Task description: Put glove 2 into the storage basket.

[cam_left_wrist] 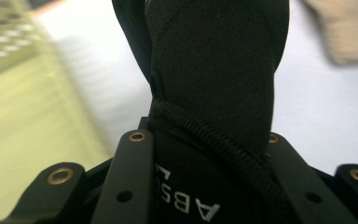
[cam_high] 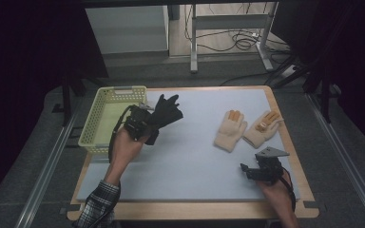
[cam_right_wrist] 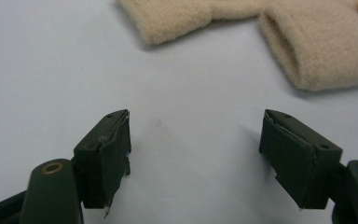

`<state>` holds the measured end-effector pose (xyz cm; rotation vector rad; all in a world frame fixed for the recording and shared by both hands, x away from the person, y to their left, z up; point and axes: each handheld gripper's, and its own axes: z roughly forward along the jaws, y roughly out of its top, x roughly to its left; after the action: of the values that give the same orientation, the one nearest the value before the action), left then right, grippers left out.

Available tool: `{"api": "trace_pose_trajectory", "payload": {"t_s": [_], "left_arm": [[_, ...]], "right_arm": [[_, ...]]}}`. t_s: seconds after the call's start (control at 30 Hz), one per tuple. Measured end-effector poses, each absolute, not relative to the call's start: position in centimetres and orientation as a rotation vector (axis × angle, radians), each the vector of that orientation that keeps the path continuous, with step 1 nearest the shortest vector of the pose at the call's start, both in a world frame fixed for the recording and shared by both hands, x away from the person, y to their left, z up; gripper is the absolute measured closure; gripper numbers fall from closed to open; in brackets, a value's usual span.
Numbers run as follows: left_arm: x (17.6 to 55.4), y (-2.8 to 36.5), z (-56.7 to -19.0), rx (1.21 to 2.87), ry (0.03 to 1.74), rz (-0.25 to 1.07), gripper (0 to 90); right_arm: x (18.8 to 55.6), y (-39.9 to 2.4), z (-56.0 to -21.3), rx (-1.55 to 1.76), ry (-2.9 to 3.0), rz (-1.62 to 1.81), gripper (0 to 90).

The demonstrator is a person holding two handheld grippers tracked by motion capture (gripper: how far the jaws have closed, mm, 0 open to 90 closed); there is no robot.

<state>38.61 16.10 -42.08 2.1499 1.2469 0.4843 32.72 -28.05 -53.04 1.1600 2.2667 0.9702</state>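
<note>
The left gripper (cam_high: 145, 124) has its jaws clenched on the black glove (cam_high: 165, 111), held just right of the yellow basket (cam_high: 91, 124) at left of centre; the right gripper (cam_high: 254, 172) rests with jaws released.

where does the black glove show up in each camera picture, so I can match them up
High view: the black glove is upper left of centre, held by the left claw just right of the yellow basket.
Left gripper view: it rises through the middle, clamped between the jaws.
Right gripper view: not in it; here are open jaws and the beige gloves.
Shared landmark: the pale table mat, also and.
</note>
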Motion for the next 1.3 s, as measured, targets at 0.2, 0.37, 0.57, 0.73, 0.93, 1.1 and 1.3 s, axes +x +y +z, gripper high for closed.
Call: {"api": "trace_pose_trajectory", "payload": {"t_s": [0.2, 0.37, 0.57, 0.73, 0.93, 1.1, 1.3], "left_arm": [[39.8, 19.9, -41.1, 2.088, 1.383, 0.553, 70.5], [40.6, 23.2, -40.8, 2.032, 1.48, 0.61, 69.9], [41.6, 26.5, -41.6, 1.982, 1.602, 0.617, 69.3], [42.8, 28.5, -43.3, 1.967, 1.707, 0.599, 69.1], [44.3, 30.2, -46.0, 1.983, 1.827, 0.546, 68.9], [45.4, 31.0, -47.8, 2.023, 1.902, 0.512, 68.0], [46.5, 31.5, -49.3, 2.104, 1.977, 0.505, 64.4]], "right_arm": [[32.7, -28.0, -53.0, 1.16, 2.266, 0.972, 24.6], [32.7, -28.0, -53.1, 1.16, 2.266, 0.972, 24.5], [32.7, -28.0, -53.1, 1.16, 2.265, 0.973, 24.6], [32.7, -28.0, -53.1, 1.161, 2.265, 0.973, 24.5], [32.7, -28.0, -53.1, 1.161, 2.266, 0.972, 24.5], [32.7, -28.0, -53.1, 1.161, 2.265, 0.974, 24.5], [32.7, -28.0, -53.1, 1.161, 2.265, 0.974, 24.5]]}}
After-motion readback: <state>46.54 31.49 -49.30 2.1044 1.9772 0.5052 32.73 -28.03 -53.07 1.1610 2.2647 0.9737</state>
